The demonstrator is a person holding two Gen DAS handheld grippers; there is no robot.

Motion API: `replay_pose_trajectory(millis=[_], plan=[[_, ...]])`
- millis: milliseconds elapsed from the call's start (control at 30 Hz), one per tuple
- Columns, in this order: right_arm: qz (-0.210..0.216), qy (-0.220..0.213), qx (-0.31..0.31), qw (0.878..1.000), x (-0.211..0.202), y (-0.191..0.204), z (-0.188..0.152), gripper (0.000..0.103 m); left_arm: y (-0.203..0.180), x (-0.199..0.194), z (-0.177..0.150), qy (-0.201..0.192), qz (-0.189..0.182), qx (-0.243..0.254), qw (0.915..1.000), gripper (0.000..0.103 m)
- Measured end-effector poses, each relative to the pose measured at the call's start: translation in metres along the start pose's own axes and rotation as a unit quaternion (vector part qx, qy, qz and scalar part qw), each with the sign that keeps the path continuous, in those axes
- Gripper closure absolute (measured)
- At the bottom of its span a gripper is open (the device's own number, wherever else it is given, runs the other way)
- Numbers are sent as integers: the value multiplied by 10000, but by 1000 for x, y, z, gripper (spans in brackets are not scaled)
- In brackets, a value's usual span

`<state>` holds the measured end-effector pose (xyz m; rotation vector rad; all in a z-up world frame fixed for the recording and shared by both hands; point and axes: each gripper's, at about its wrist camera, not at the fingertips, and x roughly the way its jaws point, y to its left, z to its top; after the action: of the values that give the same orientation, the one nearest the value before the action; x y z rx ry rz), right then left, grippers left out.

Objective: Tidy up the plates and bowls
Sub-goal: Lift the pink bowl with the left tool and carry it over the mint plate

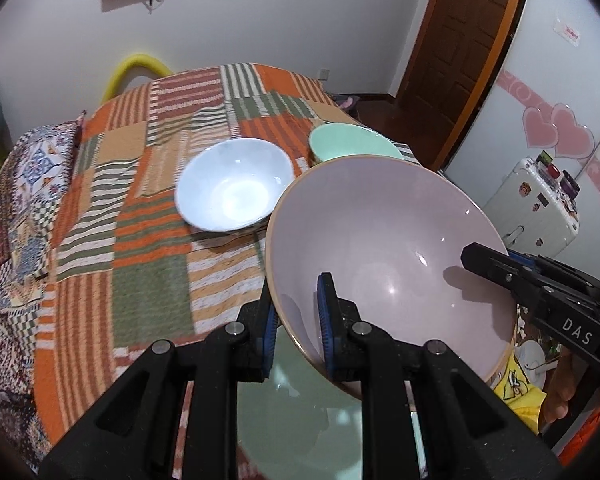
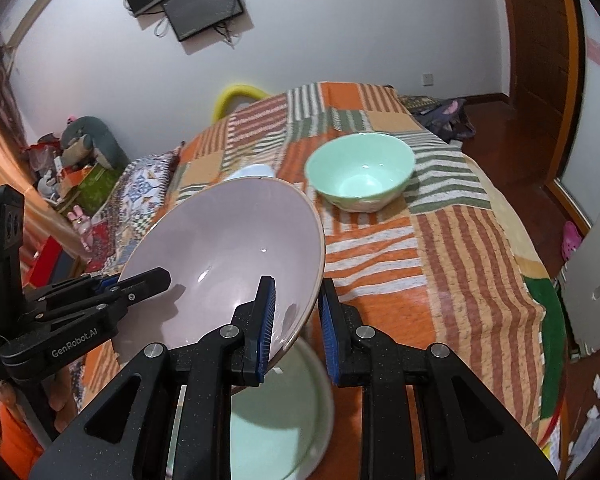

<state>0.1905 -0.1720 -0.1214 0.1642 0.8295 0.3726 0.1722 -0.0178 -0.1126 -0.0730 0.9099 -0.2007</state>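
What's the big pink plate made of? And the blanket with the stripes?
The pink plate looks like glazed ceramic: it is smooth and glossy, with small bright light spots and a thin tan rim. It might be hard plastic; the look alone cannot settle that. The striped blanket looks like soft, fuzzy woven cloth, towel-like: matte, no shine, with blurry-edged orange, green and white stripes.

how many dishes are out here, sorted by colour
pink: 1, the pink plate gripped at its rim by the left gripper and right gripper
green: 2, the green bowl and green plate
blue: 1, the blue bowl
total: 4
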Motion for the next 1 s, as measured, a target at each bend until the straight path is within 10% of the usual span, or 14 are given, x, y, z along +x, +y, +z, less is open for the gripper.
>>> replay_pose_trajectory(millis=[1000], plan=[[946, 786, -1187, 9853, 57, 139, -50, 83, 136, -77, -110, 64, 860, -1245, 9885, 85]])
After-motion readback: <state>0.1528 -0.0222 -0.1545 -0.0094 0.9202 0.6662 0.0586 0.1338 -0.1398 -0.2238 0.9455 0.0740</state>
